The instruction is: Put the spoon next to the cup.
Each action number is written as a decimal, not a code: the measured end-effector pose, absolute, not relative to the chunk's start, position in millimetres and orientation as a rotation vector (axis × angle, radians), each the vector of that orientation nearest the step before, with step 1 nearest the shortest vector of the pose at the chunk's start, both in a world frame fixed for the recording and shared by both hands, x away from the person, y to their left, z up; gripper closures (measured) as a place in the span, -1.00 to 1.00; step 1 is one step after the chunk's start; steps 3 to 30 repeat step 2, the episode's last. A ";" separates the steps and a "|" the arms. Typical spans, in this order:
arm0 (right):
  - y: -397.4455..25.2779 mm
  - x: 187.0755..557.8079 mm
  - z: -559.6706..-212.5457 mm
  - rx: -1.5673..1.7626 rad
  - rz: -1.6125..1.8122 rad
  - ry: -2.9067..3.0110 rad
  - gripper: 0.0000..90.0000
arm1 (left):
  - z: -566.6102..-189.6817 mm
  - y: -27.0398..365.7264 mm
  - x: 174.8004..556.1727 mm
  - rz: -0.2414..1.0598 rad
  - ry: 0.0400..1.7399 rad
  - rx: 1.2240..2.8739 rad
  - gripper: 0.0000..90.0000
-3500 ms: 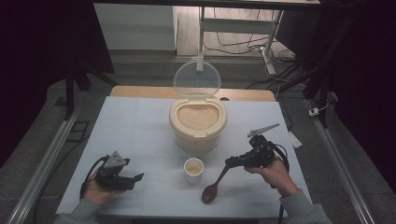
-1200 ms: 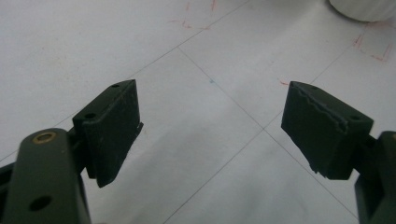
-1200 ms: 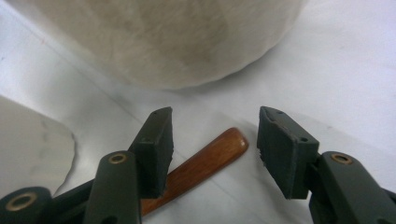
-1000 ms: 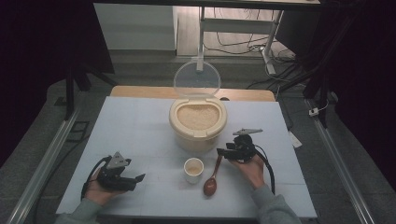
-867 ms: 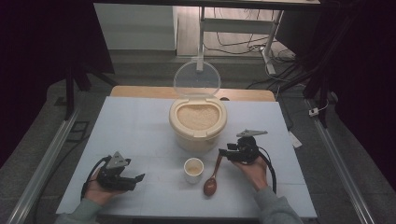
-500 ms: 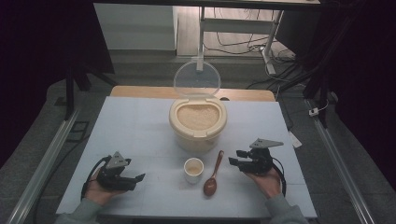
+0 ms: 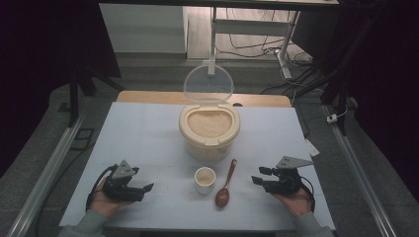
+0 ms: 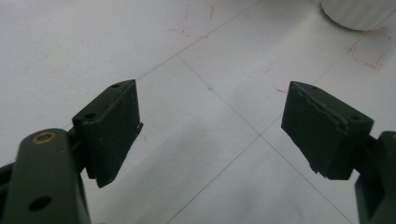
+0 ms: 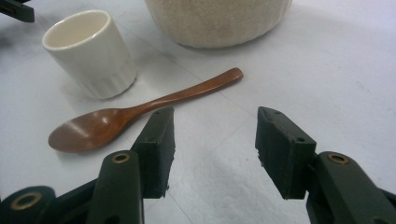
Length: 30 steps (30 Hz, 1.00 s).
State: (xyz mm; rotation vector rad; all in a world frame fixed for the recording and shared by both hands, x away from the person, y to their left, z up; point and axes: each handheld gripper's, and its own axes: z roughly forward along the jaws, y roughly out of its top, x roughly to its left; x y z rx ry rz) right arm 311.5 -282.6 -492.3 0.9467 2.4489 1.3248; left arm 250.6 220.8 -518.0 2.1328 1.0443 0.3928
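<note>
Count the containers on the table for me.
2: the rice container at the table's centre, lid open, and the small cup in front of it, left of the wooden spoon.

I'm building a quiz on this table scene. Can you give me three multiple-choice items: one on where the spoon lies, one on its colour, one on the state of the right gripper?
1. Where does the spoon lie?
A. In the rice tub
B. On the table, just right of the cup
C. Between the right gripper's jaws

2. What colour is the spoon?
A. Brown
B. White
C. Blue

3. How is the right gripper?
A. Shut on the spoon
B. Shut on the cup
C. Open, holding nothing

Answers:
1 B: in the high view it lies flat on the table beside the cup, in front of the tub.
2 A: it shows reddish brown wood in the right gripper view.
3 C: its jaws stand apart with bare table between them.
</note>
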 end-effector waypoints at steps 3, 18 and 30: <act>-283.7 310.8 -492.5 0.941 1.325 2.447 0.06 | -517.7 221.1 251.0 0.392 1.045 2.131 -0.57; -283.7 310.8 -492.5 0.941 1.325 2.447 0.06 | -517.7 221.1 251.0 0.392 1.045 2.131 -0.57; -283.7 310.8 -492.5 0.941 1.325 2.447 0.06 | -517.7 221.1 251.0 0.392 1.045 2.131 -0.57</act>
